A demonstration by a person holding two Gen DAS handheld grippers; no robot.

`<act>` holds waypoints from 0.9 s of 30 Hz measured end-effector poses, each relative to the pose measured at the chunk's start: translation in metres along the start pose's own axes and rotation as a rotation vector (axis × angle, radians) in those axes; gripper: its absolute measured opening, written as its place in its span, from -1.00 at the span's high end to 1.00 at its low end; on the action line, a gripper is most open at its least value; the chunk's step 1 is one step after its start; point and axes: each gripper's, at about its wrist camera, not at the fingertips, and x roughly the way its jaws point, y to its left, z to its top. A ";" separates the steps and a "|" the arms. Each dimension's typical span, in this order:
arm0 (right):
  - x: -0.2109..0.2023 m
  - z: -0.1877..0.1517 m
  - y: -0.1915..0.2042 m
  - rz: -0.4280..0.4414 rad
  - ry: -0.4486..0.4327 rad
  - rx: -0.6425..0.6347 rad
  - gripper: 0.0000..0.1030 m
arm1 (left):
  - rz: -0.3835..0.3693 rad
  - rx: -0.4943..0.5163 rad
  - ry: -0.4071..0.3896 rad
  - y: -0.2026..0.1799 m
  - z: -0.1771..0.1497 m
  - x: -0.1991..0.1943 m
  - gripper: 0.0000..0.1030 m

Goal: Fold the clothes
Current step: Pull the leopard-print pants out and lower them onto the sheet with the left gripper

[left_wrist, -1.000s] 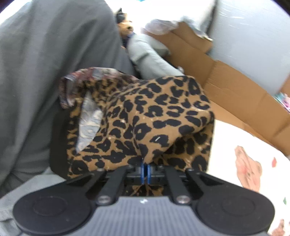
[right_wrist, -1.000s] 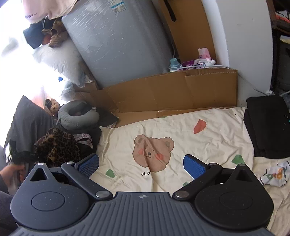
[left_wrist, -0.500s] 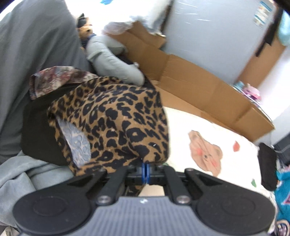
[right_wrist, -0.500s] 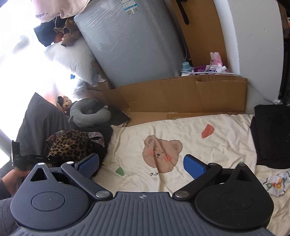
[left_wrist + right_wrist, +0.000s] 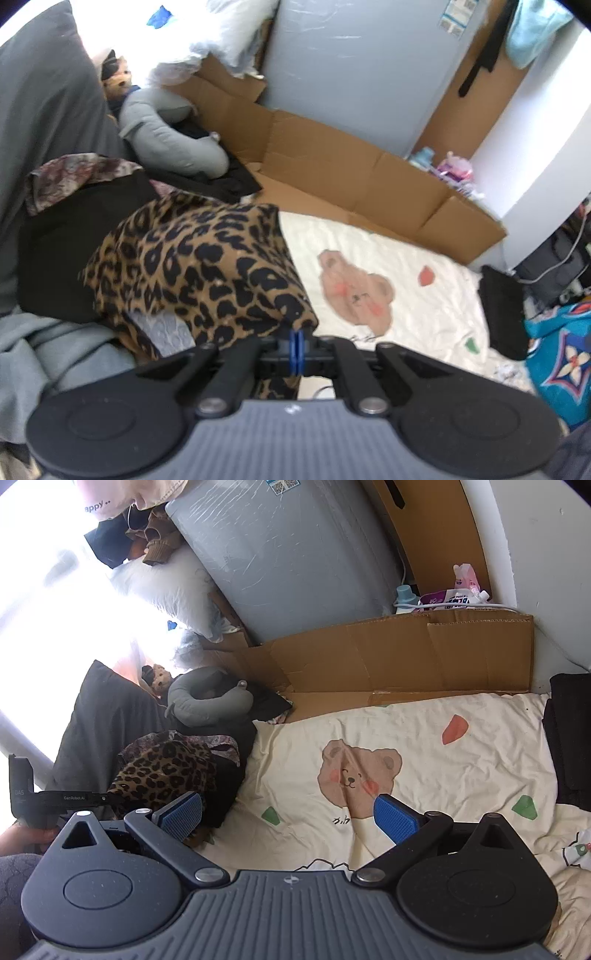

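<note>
Left wrist: jaws clamped on leopard garment (image 5: 207, 266) — right wrist shows jaws apart.

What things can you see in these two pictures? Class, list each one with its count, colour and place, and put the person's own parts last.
Leopard garment: one, brown with black spots, lifted off the dark pile at the left, pinched in the left claw.
Bear sheet: one, cream with a brown bear, spread across the bed.
Neck pillow: one, grey, behind the clothes pile.
Cardboard: flattened brown sheets along the far edge of the bed.
Grey panel: one, plastic-wrapped, leaning behind the cardboard.
Black garment: one, at the right edge of the bed.
Left claw: one, black with blue pads, shut on the leopard garment.
Right claw: one, black with blue pads, open above the sheet, holding nothing.
</note>
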 end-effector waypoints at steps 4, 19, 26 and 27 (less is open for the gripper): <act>-0.003 0.003 -0.002 0.009 -0.012 -0.003 -0.98 | -0.042 0.016 0.009 -0.024 -0.004 0.006 0.97; -0.008 0.009 -0.027 -0.026 -0.036 0.045 -0.98 | -0.187 0.177 -0.018 -0.134 0.005 0.021 1.00; -0.001 0.005 -0.033 -0.042 -0.007 0.041 -0.98 | -0.083 0.128 0.035 -0.109 -0.004 0.041 0.78; 0.001 0.004 -0.034 -0.046 0.000 0.043 -0.98 | -0.070 0.112 0.045 -0.100 -0.008 0.046 0.65</act>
